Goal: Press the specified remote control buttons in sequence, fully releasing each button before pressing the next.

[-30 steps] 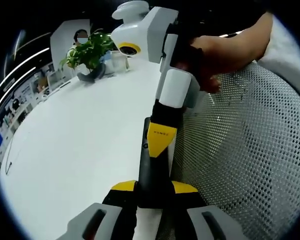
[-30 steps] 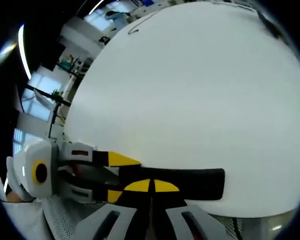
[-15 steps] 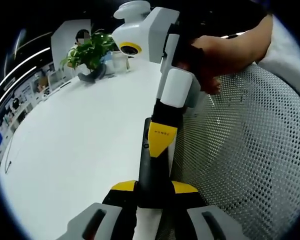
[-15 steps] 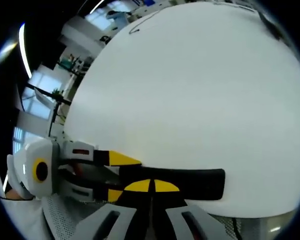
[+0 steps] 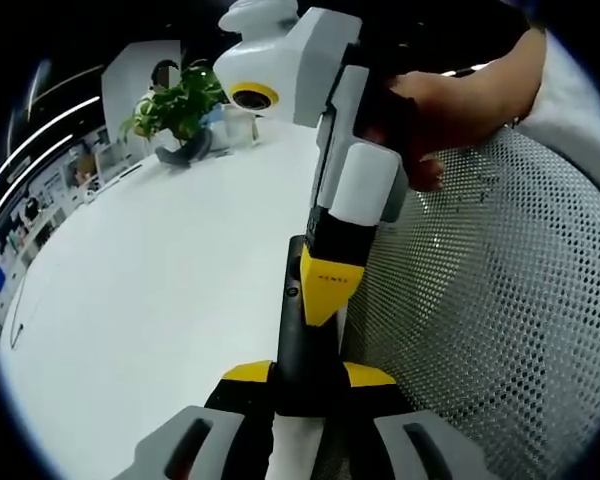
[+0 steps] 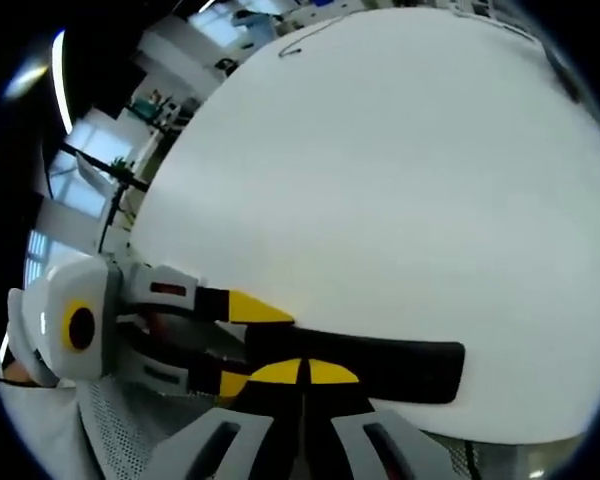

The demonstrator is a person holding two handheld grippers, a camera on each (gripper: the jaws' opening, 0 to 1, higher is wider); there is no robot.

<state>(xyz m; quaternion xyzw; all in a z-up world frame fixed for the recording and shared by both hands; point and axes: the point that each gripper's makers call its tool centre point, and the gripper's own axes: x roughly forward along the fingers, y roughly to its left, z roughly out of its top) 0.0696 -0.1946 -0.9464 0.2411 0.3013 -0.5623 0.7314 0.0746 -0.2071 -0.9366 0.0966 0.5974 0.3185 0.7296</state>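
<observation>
Since a second ago, right gripper point(image 5: 325, 300) lowers its closed tip onto the remote point(image 5: 302, 350), clamped by my left gripper point(image 5: 308, 385) at table point(image 5: 160, 290) edge. Pressing off-centre risks slipping.

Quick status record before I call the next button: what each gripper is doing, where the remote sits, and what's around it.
remote: black, at the white table's edge
left gripper: jaws shut on remote
right gripper: yellow tip on the remote's top face; open or shut unclear
hand: holds right gripper
mesh chair: beside table edge
potted plant: far side of table
</observation>
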